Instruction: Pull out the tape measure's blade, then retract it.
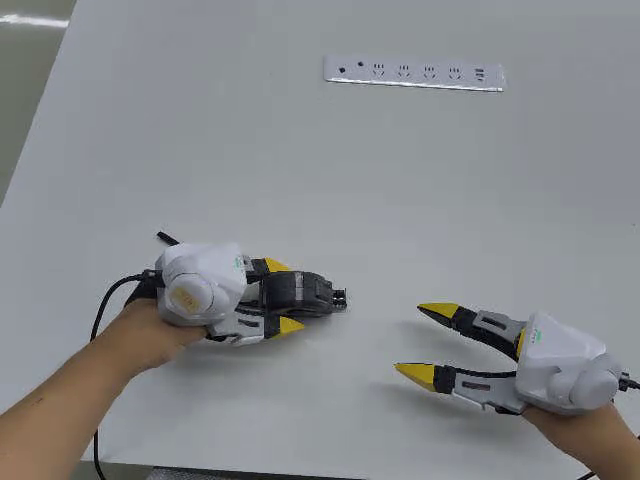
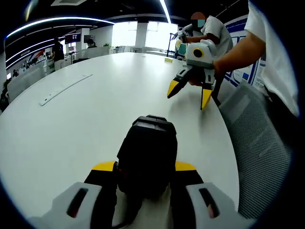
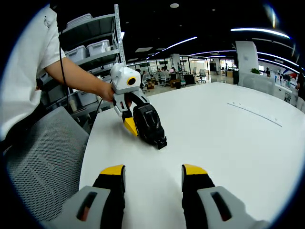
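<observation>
Left gripper (image 1: 284,296) fingers clamped on tape measure (image 1: 312,292), which sits on the table (image 1: 300,150). Right gripper (image 1: 425,341) fingers apart, empty. Blade not out yet. Next: right pinches the hook (image 3: 161,143) and pulls.

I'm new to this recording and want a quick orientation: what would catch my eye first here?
First, the black tape measure clamped in the left hand-held gripper, resting on the white table at the near left. Next, the right hand-held gripper, open and empty, its yellow tips pointing toward the tape measure from the near right. A white power strip lies at the far side.
</observation>
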